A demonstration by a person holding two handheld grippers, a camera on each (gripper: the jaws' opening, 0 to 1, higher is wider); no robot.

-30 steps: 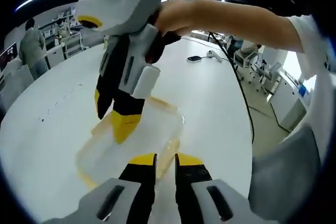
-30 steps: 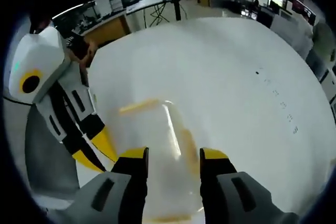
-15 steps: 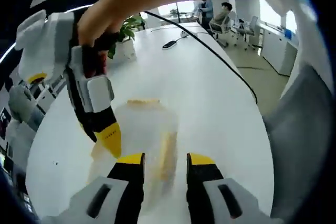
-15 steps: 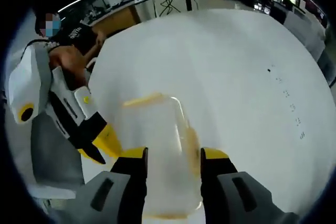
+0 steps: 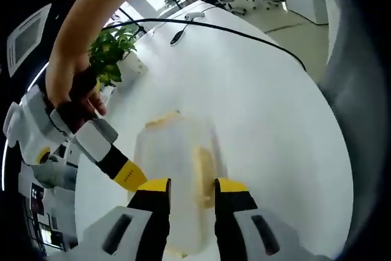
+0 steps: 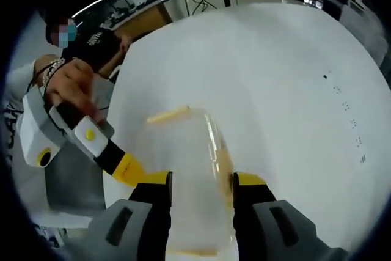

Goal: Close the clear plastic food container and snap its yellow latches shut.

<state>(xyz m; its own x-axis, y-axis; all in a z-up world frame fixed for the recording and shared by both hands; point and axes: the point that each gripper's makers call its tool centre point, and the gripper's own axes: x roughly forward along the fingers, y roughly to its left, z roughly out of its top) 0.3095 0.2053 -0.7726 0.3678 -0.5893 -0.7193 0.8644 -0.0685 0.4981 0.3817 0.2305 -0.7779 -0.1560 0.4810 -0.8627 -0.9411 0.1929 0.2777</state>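
Note:
The clear plastic container (image 5: 174,157) lies on the white table, its lid on top, with one yellow latch (image 5: 163,118) at its far end and another (image 5: 203,175) along its side. My left gripper (image 5: 192,189) is open, jaws straddling the side latch just over the lid. The right gripper (image 5: 130,175), held by a hand, comes in from the left with its yellow tip at the container's edge. In the right gripper view the container (image 6: 183,163) sits under my open right gripper (image 6: 202,181); the left gripper (image 6: 126,169) touches its left side.
The round white table (image 6: 275,90) stretches wide beyond the container. A potted plant (image 5: 113,47), a black cable (image 5: 244,35) and a small dark device (image 5: 176,38) lie at its far side. A person (image 6: 91,47) sits past the table edge, with office desks behind.
My left jaws have spread from nearly shut to open. Both views have swung, and each shows the other gripper lower and further left. The container has stayed in place.

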